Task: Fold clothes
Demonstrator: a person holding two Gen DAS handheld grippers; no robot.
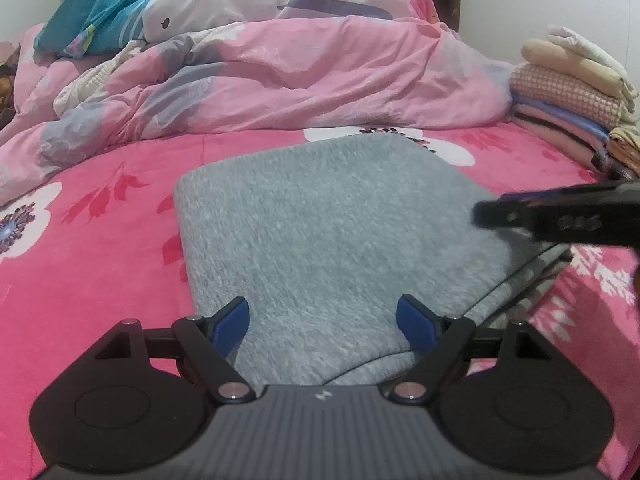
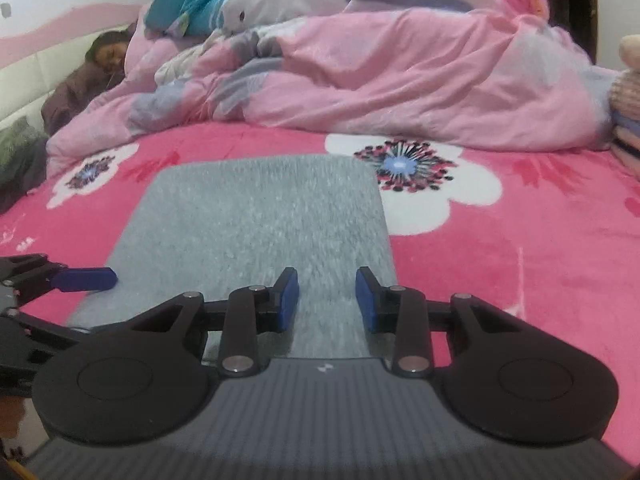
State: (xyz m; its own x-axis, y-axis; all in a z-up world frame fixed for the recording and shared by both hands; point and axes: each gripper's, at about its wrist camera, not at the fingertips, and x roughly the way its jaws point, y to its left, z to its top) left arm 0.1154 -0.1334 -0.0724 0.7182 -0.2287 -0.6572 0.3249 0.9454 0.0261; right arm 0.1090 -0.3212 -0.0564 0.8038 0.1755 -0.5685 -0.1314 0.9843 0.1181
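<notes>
A grey fleecy garment (image 1: 320, 240) lies folded into a flat rectangle on the pink floral bedspread (image 1: 100, 264). My left gripper (image 1: 324, 322) hovers over its near edge with the blue pads wide apart and nothing pinched. My right gripper (image 2: 327, 300) is over the garment (image 2: 260, 220) near its right front corner, pads a narrow gap apart, with cloth visible below but not clamped. In the left wrist view the right gripper (image 1: 482, 214) comes in blurred from the right. One blue pad (image 2: 86, 279) of the left gripper shows at the garment's left edge.
A crumpled pink duvet (image 1: 304, 80) and a teal pillow (image 1: 96, 12) fill the back of the bed. A stack of folded clothes (image 1: 572, 92) stands at the back right. A person (image 2: 108, 56) lies at the far left by the wall.
</notes>
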